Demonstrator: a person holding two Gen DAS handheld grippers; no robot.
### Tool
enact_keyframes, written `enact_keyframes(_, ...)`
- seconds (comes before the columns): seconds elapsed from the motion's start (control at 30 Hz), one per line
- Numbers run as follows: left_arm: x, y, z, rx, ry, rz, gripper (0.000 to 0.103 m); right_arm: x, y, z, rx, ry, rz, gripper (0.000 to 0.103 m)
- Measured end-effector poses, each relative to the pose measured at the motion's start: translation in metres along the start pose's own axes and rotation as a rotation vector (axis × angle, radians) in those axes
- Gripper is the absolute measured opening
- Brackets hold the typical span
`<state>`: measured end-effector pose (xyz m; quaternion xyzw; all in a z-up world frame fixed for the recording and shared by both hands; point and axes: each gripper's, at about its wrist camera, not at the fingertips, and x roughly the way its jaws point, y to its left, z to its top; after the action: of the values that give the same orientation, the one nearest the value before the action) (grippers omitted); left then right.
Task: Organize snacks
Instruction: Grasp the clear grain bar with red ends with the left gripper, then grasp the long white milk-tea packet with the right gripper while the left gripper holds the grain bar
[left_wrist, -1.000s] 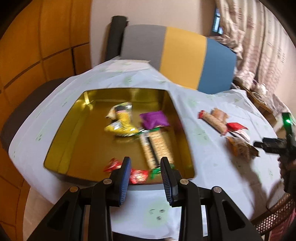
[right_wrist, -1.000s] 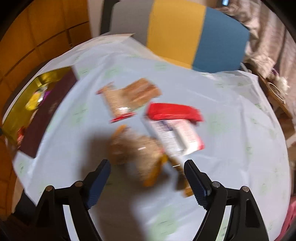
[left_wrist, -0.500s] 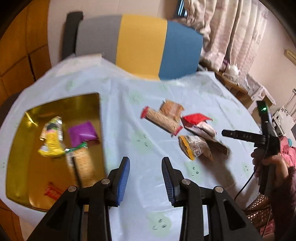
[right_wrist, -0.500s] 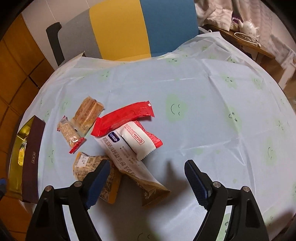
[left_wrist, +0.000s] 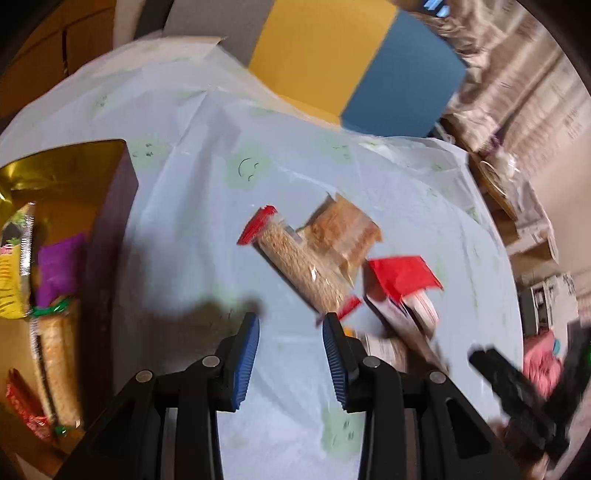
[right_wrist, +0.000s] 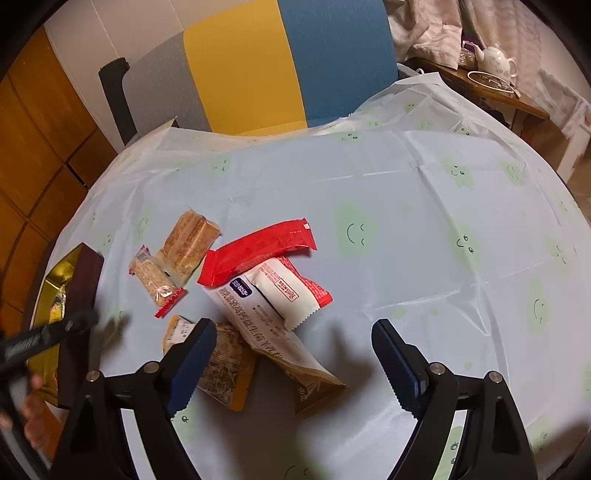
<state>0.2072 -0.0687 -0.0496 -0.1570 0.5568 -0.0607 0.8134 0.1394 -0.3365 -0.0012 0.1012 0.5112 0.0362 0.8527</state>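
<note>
Over the loose pile on the tablecloth (right_wrist: 406, 206), away from the gold box (left_wrist: 66, 173) it faced a second ago, left gripper (left_wrist: 291, 334) hangs part-open, empty — right gripper (right_wrist: 293, 341), jaws just widened, empty, above the snack packets (right_wrist: 258, 280) — next pick likely.

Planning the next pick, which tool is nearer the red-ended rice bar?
Left. The left tool hovers just short of the rice bar's near end; the right tool sits farther off, over the long packet.
</note>
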Motion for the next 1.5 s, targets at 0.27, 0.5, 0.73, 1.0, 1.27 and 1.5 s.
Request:
enact_keyframes(0.27, 0.033, -0.006, 0.024, -0.117, 0.013, 0.03, 0.036, -0.004, 0.002, 0.001, -0.003, -0.007, 0.018, 0.087)
enact_keyframes(0.5, 0.044, -0.007, 0.033, -0.159, -0.001, 0.05, 0.036, -0.003, 0.0, 0.001, 0.005, 0.004, 0.021, 0.087)
enact_keyframes(0.73, 0.058, -0.02, 0.039, -0.128, -0.008, 0.109, 0.036, -0.003, -0.001, 0.001, 0.002, 0.006, 0.01, 0.088)
enact_keyframes(1.0, 0.063, -0.028, 0.028, 0.074, -0.026, 0.126, 0.039, -0.001, -0.007, 0.002, 0.026, 0.012, -0.005, 0.088)
enact_keyframes(1.27, 0.033, -0.014, -0.026, 0.275, -0.018, 0.103, 0.036, 0.001, -0.027, 0.003, 0.104, 0.021, -0.053, 0.088)
enact_keyframes(1.5, 0.002, -0.002, -0.093, 0.424, -0.057, 0.115, 0.036, 0.003, -0.036, 0.002, 0.157, 0.018, -0.032, 0.088)
